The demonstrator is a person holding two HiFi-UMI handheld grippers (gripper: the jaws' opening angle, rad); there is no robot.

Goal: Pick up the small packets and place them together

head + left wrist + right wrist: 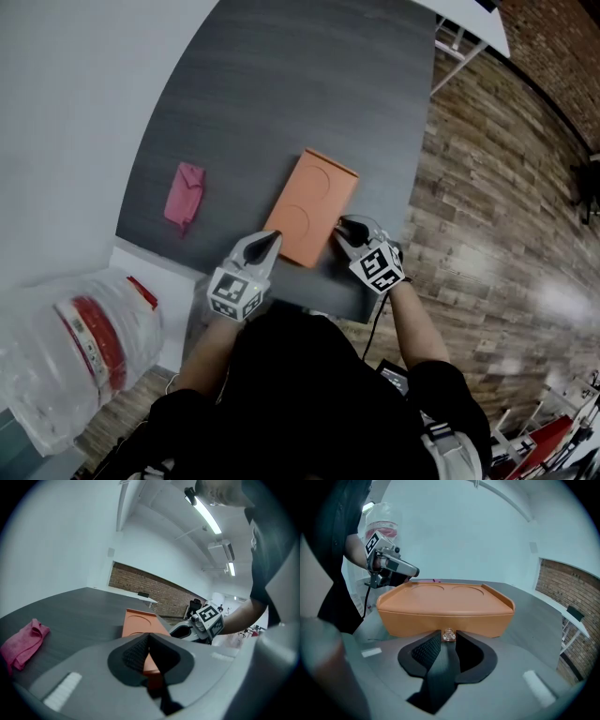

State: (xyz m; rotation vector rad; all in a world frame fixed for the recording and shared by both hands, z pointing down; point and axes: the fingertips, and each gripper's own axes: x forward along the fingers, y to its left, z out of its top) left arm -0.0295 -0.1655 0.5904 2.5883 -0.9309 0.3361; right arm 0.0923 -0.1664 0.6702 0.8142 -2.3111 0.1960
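A small clear packet [448, 635] sits between the tips of my right gripper [448, 633], pressed from both sides, right against the near wall of an orange tray [440, 603]. In the head view my right gripper [339, 228] is at the tray's [309, 202] near right side, and the packet cannot be made out there. My left gripper [273, 240] points at the tray's near left corner. Its tips [149, 635] meet with nothing between them. The tray [138, 619] has two round hollows and looks bare.
A crumpled pink cloth [184, 197] lies on the dark grey table [262, 94], left of the tray. A clear plastic bag [75, 347] with red-and-white contents stands off the table at the lower left. The table's edge runs close beside my right gripper, with wood floor [497, 206] beyond.
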